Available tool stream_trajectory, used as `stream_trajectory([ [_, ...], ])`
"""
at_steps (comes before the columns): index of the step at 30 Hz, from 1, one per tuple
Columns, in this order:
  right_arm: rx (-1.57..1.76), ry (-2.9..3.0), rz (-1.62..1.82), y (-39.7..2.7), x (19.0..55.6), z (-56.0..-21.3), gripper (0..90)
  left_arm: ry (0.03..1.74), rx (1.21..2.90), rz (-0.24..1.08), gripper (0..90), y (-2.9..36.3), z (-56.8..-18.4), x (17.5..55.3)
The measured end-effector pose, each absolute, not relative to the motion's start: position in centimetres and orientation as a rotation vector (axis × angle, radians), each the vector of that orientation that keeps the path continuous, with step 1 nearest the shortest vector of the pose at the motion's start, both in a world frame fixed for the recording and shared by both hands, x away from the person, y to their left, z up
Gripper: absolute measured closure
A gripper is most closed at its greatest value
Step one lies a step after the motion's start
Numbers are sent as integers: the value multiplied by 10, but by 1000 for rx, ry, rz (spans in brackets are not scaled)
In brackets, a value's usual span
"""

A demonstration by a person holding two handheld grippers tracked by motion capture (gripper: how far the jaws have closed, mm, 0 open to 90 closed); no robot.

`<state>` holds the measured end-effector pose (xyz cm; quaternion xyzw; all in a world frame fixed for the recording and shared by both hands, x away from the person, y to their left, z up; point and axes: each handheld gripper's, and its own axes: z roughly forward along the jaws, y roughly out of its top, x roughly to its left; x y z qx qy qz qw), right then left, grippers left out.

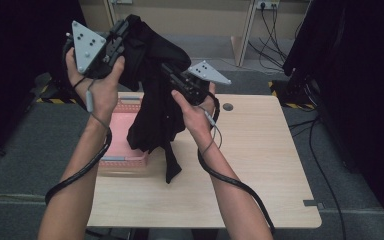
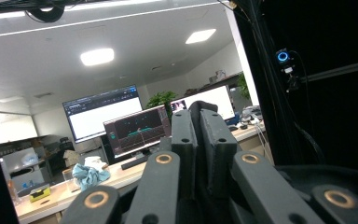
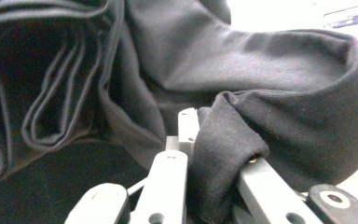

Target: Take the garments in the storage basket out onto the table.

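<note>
Jaws of the left gripper (image 1: 117,37) pinch the top of a black garment (image 1: 155,105) held high; it hangs over the pink basket (image 1: 125,162) on the table (image 1: 260,165), hiding most of it. Right gripper (image 1: 172,75) clamps another fold mid-garment.

readable text: none in any of the three views
monitors (image 2: 121,119), left gripper view, centre left: windows and a graph show on the screens, their writing too small to read
screen edge (image 3: 349,18), right gripper view, upper right: a dark band with blurred marks, not legible
grey plates on the grippers, high view: holes, no lettering
</note>
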<state>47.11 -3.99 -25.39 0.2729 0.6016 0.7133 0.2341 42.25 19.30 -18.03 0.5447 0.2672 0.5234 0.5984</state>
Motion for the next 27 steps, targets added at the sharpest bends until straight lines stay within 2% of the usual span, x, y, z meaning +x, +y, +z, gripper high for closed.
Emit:
stream_trajectory([
  [1,727,1605,1933,-60,466,-236,879,620,1263,1214,837,193,-180,422],
  [7,727,1605,1933,-60,466,-236,879,623,1269,1198,837,192,-184,423],
  [15,708,1556,1912,-87,460,-218,879,625,1297,1158,837,181,-197,429],
  [18,705,1551,1903,-92,458,-217,879,618,1331,1110,837,170,-208,432],
  [27,724,1534,1876,-112,457,-217,879,584,1366,1077,838,150,-215,434],
])
